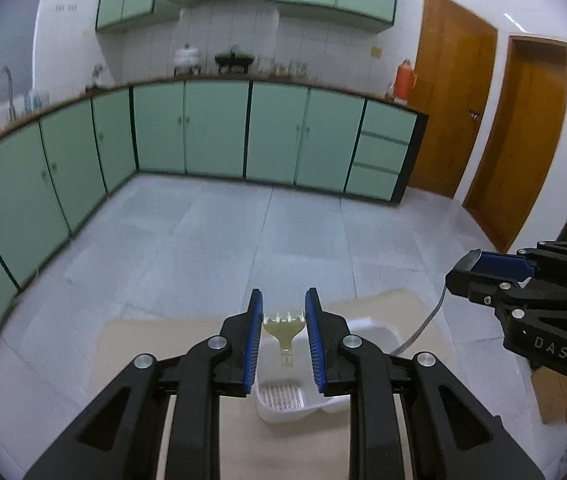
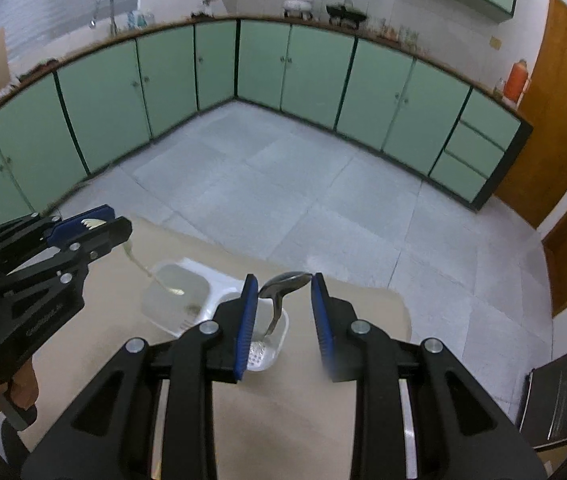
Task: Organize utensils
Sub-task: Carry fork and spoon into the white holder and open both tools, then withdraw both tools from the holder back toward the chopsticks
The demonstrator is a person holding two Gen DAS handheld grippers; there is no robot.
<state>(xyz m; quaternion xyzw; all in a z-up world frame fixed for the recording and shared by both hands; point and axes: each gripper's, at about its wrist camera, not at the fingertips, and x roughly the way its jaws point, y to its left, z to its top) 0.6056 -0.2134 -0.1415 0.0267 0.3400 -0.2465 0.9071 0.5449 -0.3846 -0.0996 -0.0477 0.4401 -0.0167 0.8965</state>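
The left gripper [image 1: 283, 312] holds a pale translucent fork [image 1: 284, 334] between its blue pads, jaws narrowed on it; tines stick up at 12 o'clock of the grip and the handle hangs down toward 6 o'clock over the white plastic caddy [image 1: 379, 332]. Seen from the right wrist, that handle dangles into the caddy's left compartment [image 2: 175, 288].

The right gripper [image 2: 281, 292] is narrowed on a metal spoon [image 2: 285, 282]: bowl up between the fingertips, handle [image 2: 275, 318] dropping toward 6 o'clock into the caddy's compartment just beneath. From the left wrist, the spoon's handle [image 1: 423, 326] trails down at 7 o'clock of the right gripper [image 1: 469, 270].

The caddy sits on a tan table [image 2: 303, 400]
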